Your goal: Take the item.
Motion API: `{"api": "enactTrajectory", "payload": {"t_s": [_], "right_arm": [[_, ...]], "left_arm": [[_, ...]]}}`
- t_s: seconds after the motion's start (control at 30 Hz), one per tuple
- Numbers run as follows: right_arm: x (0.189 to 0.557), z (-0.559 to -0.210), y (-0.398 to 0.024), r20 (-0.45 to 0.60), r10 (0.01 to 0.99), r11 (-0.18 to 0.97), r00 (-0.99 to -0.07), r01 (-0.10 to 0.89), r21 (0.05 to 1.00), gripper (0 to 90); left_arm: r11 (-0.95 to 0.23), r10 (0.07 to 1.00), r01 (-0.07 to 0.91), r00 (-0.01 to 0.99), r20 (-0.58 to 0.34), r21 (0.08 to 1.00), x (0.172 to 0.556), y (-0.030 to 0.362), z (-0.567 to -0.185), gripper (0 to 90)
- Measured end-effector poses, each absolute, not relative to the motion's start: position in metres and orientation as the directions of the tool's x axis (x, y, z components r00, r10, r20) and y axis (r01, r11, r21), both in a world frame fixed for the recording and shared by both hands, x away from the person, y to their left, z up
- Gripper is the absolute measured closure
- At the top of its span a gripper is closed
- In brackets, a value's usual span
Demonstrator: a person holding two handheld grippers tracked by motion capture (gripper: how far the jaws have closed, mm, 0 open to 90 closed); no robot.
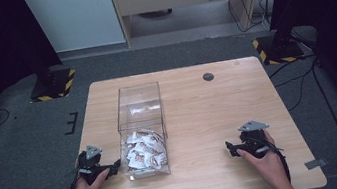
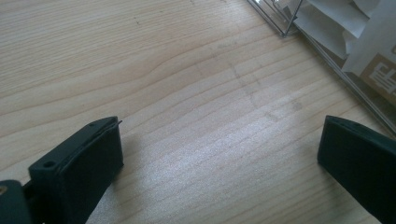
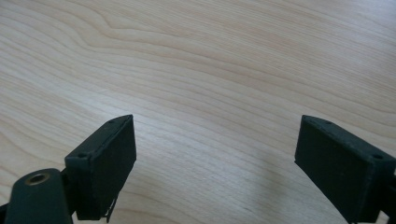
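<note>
From the high view I see my left gripper (image 1: pixel 115 167) resting low on the wooden table (image 1: pixel 210 118), just beside the near left corner of the clear box (image 1: pixel 142 128). The box stands upright on the left half of the table, long side running away from me, and the white sachets (image 1: pixel 143 151) lie heaped in its near end; the far end holds nothing I can make out except a glint on the wall. My right gripper (image 1: pixel 229 149) sits on the right half of the table, well apart from the box, pointing left toward it. Each gripper is held in a hand that comes in from the bottom edge. A small dark round disc (image 1: pixel 208 76) is set in the tabletop near the far edge

In the left gripper view my jaws stand spread wide with bare wood between them and nothing in their grasp. The box's clear wall (image 2: pixel 327 51) crosses the upper right corner, and the sachets (image 2: pixel 345 32) press against it from inside, one showing a brown printed patch. The right-hand jaw lies near that wall; I cannot tell whether it touches

In the right gripper view my jaws are also spread wide, nothing between them, with plain wood grain (image 3: pixel 210 70) ahead
</note>
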State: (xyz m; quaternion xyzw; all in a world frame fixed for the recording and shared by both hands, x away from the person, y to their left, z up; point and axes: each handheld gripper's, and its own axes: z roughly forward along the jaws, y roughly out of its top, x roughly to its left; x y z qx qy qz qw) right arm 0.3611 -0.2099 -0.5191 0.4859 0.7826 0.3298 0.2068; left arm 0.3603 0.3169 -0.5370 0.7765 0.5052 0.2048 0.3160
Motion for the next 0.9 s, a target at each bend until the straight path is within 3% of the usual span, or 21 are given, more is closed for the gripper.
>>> {"api": "enactTrajectory", "payload": {"t_s": [0.9], "right_arm": [[0.357,-0.493,-0.176,-0.027,0.840,0.405,-0.543,0.591,0.698,22.7]], "left_arm": [[-0.289,0.914,0.655,0.405,-0.001,0.698,0.360,0.317,-0.537,0.0]]}}
